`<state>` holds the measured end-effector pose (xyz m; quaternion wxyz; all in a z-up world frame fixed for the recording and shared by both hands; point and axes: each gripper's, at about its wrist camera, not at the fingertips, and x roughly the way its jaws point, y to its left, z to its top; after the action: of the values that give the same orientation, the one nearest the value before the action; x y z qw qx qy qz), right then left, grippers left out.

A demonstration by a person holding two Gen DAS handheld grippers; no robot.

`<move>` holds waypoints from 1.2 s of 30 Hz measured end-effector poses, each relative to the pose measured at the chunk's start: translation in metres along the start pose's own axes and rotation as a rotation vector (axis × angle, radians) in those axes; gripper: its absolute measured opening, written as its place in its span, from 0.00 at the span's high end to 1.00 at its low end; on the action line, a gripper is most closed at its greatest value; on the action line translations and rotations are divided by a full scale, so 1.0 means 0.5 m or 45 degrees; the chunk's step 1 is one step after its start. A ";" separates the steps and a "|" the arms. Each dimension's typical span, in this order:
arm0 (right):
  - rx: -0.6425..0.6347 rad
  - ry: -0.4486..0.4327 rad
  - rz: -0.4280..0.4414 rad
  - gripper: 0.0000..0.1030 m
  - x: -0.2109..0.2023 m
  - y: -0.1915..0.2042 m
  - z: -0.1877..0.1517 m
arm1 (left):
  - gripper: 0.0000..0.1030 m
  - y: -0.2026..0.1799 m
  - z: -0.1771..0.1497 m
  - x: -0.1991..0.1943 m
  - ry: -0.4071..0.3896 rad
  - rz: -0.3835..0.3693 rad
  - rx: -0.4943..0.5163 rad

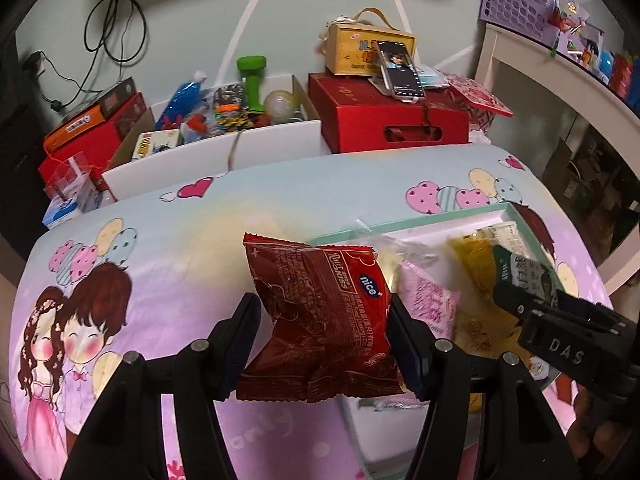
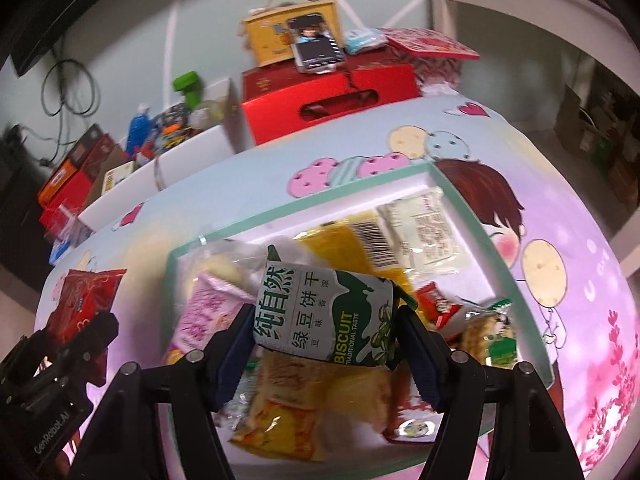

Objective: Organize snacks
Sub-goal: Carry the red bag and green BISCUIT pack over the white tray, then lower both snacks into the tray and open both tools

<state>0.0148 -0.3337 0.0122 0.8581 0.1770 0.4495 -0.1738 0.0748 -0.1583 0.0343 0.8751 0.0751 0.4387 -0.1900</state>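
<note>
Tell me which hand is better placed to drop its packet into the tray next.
Right, probably. The right gripper holds its green biscuit packet directly above the tray and its snacks. The left gripper holds its red packet above the sheet, just beside the tray's edge.

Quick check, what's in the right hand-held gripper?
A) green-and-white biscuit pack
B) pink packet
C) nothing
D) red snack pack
A: the right hand-held gripper is clamped on the green-and-white biscuit pack above the tray; the red snack pack sits in the left hand-held gripper.
</note>
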 end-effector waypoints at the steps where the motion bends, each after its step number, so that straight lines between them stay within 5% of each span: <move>1: 0.004 0.002 -0.001 0.29 0.002 -0.003 0.001 | 0.38 -0.004 0.003 0.002 -0.002 -0.007 0.002; 14: 0.028 0.018 -0.013 0.29 0.010 -0.021 0.007 | 0.38 -0.083 0.027 0.021 -0.013 -0.120 0.106; 36: 0.043 0.076 -0.087 0.28 0.028 -0.037 -0.001 | 0.38 -0.090 0.022 0.048 0.045 -0.191 0.092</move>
<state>0.0134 -0.3514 -0.0023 0.8349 0.1811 0.4776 -0.2052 0.0779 -0.2093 0.0235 0.8472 0.0767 0.4514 -0.2694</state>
